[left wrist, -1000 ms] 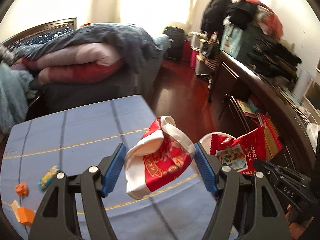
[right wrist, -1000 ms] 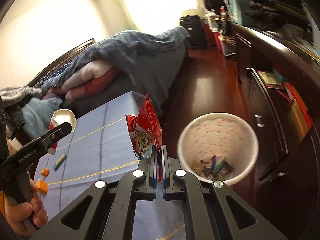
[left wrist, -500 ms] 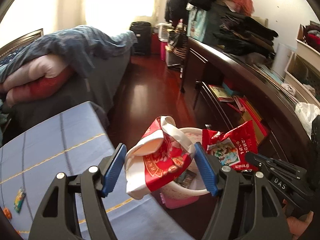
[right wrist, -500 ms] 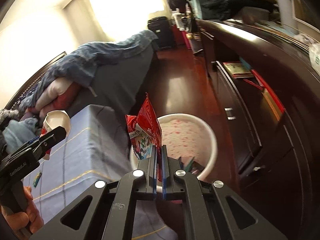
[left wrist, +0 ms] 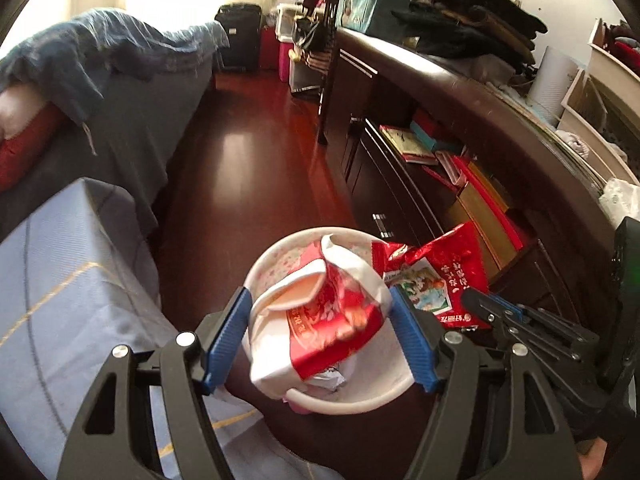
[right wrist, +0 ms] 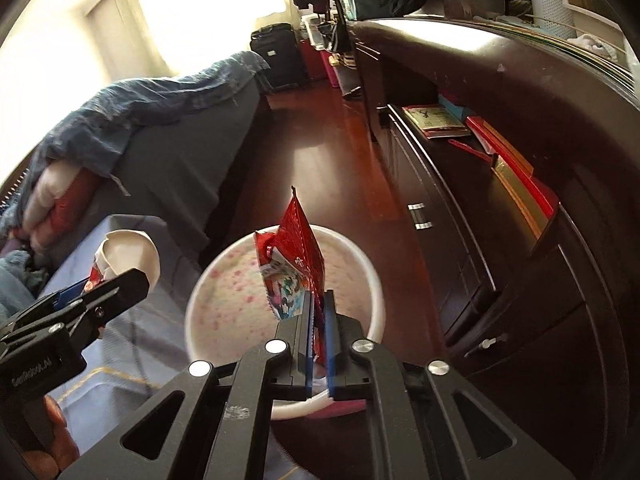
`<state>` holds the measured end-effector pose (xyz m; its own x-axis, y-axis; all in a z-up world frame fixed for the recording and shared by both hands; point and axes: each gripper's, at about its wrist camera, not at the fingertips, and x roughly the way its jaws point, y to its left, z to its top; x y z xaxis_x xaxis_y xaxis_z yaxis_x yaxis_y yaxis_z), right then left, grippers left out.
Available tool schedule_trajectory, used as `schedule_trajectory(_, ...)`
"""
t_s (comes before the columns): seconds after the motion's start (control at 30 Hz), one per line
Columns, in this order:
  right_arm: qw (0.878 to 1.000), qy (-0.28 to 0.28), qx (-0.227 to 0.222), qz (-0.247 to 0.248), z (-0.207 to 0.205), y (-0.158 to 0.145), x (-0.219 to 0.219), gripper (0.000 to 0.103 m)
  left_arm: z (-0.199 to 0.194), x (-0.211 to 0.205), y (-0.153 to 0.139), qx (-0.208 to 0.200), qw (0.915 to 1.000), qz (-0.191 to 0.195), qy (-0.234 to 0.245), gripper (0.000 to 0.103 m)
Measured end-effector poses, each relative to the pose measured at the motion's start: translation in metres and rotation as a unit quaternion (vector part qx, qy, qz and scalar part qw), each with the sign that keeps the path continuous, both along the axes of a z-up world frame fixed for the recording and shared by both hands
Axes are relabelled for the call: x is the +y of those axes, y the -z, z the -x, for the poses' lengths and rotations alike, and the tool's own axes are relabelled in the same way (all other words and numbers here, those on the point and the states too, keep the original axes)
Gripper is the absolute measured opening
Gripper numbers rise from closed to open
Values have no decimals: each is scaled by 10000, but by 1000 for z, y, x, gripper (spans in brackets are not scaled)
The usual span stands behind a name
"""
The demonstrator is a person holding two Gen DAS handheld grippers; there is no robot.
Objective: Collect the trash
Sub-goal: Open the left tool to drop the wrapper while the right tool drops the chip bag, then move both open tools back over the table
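Observation:
My left gripper (left wrist: 320, 336) is shut on a crushed red and white paper cup (left wrist: 320, 316) and holds it right above the white trash bin (left wrist: 360, 402) on the floor. My right gripper (right wrist: 318, 316) is shut on a red snack wrapper (right wrist: 296, 256) and holds it upright over the same bin (right wrist: 224, 300). The wrapper also shows in the left wrist view (left wrist: 436, 280), to the right of the cup. The left gripper and cup show in the right wrist view (right wrist: 120, 264) at the left. Some trash lies in the bin.
The table with the blue cloth (left wrist: 60, 300) stands to the left of the bin. A dark cabinet (left wrist: 420, 160) with books runs along the right. A bed (left wrist: 100, 100) with bedding stands at the back left. Red wooden floor (left wrist: 248, 168) lies between.
Both grippers have swung right from over the table to over the trash bin, still holding the cup and the wrapper. The bin now lies directly under both.

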<state>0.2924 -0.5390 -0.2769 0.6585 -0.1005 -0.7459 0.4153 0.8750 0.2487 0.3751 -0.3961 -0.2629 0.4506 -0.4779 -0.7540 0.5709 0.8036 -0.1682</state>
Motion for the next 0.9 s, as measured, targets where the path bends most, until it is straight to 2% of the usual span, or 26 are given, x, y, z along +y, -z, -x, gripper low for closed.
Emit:
schedule_trajectory(0.13, 9999, 133, 37, 3, -4, 7, -5, 28, -12, -1, 12, 255, 9995, 171, 51, 90)
schedule_trajectory(0.23, 9998, 161, 59, -35, -5, 10, -6, 30, -17, 5, 13, 252, 9993, 279, -18, 97)
schedule_trajectory(0.5, 9999, -30, 120, -19, -3, 7, 14, 39, -11, 29, -7, 87, 9987, 445, -213, 98)
schedule_trajectory(0.53, 9999, -93, 105, -8, -1, 5, 20, 44, -7, 35, -13, 18, 9987, 451, -250, 98)
schedule_trajectory(0.67, 9994, -332, 26, 64, 4, -5, 42, 53, 8, 61, -33, -308, 9979, 282, -486, 99)
schedule_trajectory(0.73, 9988, -480, -16, 111, 8, -13, 58, 62, 15, 83, -43, -444, 9963, 148, -724, 99)
schedule_trajectory(0.83, 9972, -729, -87, 114, 12, -26, 84, 76, 22, 118, -50, -451, 9930, 104, -1086, 99)
schedule_trajectory(0.9, 9950, -977, -157, 99, 15, -34, 104, 79, 27, 146, -52, -445, 9896, 71, -1363, 99)
